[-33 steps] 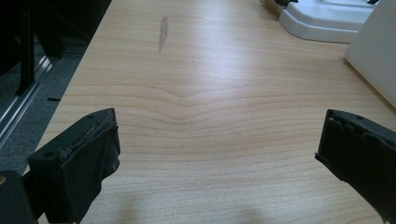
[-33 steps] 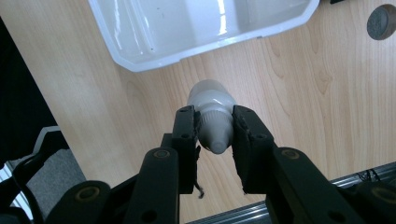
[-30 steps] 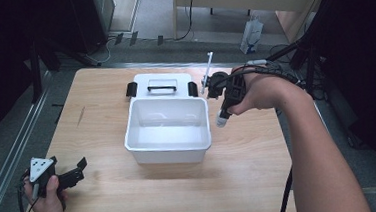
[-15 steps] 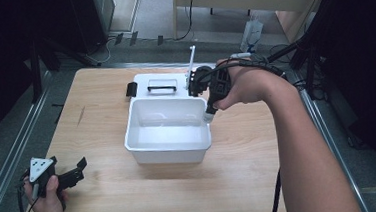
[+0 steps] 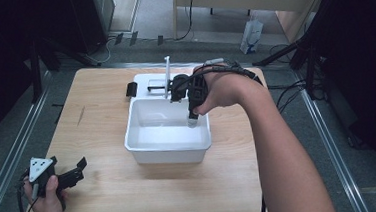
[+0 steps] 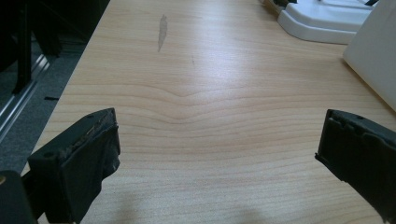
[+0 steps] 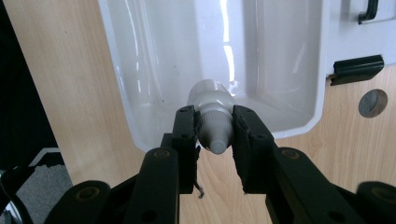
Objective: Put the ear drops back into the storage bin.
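My right gripper (image 5: pixel 192 114) (image 7: pixel 215 122) is shut on a small white bottle (image 7: pixel 213 99) (image 5: pixel 192 121), gripping it at its ribbed neck. It points down over the right part of the white plastic tub (image 5: pixel 169 150) (image 7: pixel 154 70), and the bottle hangs above the tub's inside. The tub looks empty. My left gripper (image 5: pixel 75 173) (image 6: pixel 217 140) rests near the table's front left corner, held by a hand, jaws wide open with only bare wood between them.
The tub's white lid (image 5: pixel 149 81) (image 7: pixel 355 32), with black handle and black latches (image 7: pixel 357 65), lies flat right behind the tub. A round grey cable hole (image 7: pixel 372 102) sits in the wooden tabletop (image 5: pixel 102 122). Dark stands and cables surround the table.
My right hand has carried the bottle leftward, from beside the tub's right rim to above its inside. The left hand has stayed put.
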Demonstrator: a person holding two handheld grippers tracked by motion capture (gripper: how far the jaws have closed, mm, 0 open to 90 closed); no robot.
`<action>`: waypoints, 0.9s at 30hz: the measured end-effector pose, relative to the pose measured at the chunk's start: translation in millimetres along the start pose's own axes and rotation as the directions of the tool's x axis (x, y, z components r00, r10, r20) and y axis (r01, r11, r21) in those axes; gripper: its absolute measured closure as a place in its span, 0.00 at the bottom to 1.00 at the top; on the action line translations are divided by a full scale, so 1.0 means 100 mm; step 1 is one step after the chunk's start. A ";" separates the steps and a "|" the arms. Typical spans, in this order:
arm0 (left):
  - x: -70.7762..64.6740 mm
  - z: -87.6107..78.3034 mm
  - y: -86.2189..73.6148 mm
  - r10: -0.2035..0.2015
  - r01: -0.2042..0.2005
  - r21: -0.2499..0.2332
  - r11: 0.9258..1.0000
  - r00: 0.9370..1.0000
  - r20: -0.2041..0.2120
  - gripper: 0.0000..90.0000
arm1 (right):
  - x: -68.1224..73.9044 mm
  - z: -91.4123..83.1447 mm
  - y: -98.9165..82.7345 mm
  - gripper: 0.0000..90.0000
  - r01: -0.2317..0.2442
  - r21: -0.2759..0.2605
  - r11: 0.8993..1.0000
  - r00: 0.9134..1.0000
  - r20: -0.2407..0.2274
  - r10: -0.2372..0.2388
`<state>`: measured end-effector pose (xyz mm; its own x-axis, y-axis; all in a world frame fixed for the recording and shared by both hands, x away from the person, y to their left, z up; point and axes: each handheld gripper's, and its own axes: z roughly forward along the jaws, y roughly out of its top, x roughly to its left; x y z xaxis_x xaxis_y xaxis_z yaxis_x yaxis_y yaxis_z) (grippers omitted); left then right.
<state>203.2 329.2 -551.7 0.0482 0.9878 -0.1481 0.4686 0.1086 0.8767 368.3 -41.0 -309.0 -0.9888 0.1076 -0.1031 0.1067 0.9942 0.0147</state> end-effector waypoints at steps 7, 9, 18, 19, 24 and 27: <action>0.00 0.00 0.00 0.001 -0.001 0.005 1.000 1.000 0.001 0.00 | -0.02 0.15 -0.02 0.80 0.003 0.003 1.000 1.000 -0.004 -0.003; 0.00 0.00 0.00 0.001 -0.001 0.004 1.000 1.000 0.002 0.00 | -0.04 0.18 -0.05 0.80 -0.007 0.006 1.000 1.000 -0.003 0.007; 0.00 0.00 0.00 0.001 -0.001 0.006 1.000 1.000 0.001 0.00 | -0.06 0.27 -0.16 0.80 -0.015 0.013 1.000 1.000 0.010 0.015; 0.00 0.00 0.00 0.001 -0.001 0.006 1.000 1.000 0.001 0.00 | -0.07 0.29 -0.19 0.80 -0.015 0.011 1.000 1.000 0.013 0.015; 0.00 0.00 0.00 0.000 0.000 0.006 1.000 1.000 0.002 0.00 | -0.07 0.33 -0.21 0.80 -0.013 0.017 1.000 1.000 0.023 0.013; 0.00 0.00 0.00 0.000 0.000 0.006 1.000 1.000 0.002 0.00 | -0.07 0.36 -0.22 0.80 -0.001 0.020 1.000 1.000 0.026 0.000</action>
<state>203.4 329.5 -551.6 0.0501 0.9876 -0.1488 0.4740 0.1077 0.8739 377.1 -63.2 -344.7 -0.9858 0.1078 -0.1288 0.1093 0.9940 -0.0049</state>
